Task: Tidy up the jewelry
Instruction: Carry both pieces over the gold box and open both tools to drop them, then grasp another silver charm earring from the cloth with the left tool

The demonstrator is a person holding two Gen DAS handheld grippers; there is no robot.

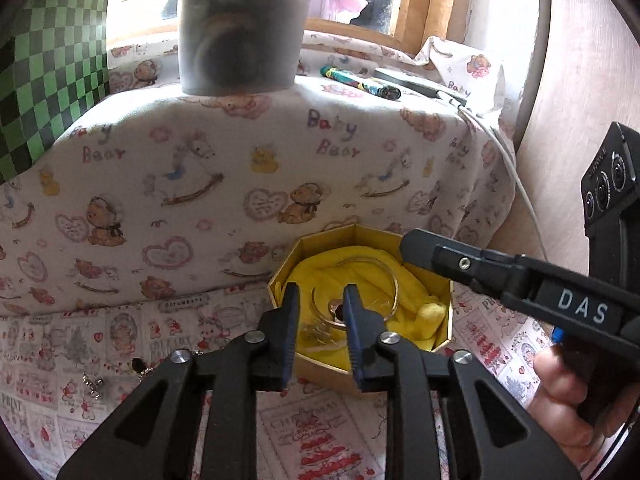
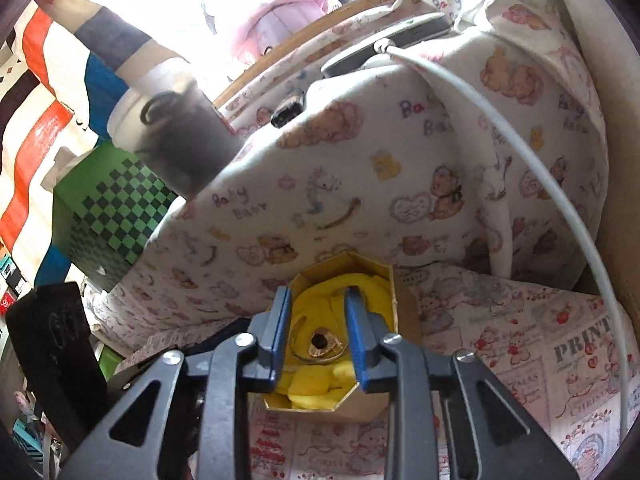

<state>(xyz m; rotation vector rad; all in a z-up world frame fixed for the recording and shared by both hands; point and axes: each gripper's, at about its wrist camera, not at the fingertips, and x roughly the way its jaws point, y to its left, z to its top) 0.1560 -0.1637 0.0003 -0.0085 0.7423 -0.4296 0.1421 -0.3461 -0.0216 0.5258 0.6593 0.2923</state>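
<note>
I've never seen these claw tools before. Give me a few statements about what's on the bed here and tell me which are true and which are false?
1. The gold box is lined with yellow cloth. True.
2. A thin bangle lies inside the box. True.
3. The left claw is clamped on the bangle. False: its fingers stand apart over the box, holding nothing.
4. All the jewelry is already in the box. False: small pieces lie on the printed sheet to the left of it.
5. The right claw is open above the box, with a round gold piece below it. True.
6. The box has its lid on. False: it is open on top.
</note>
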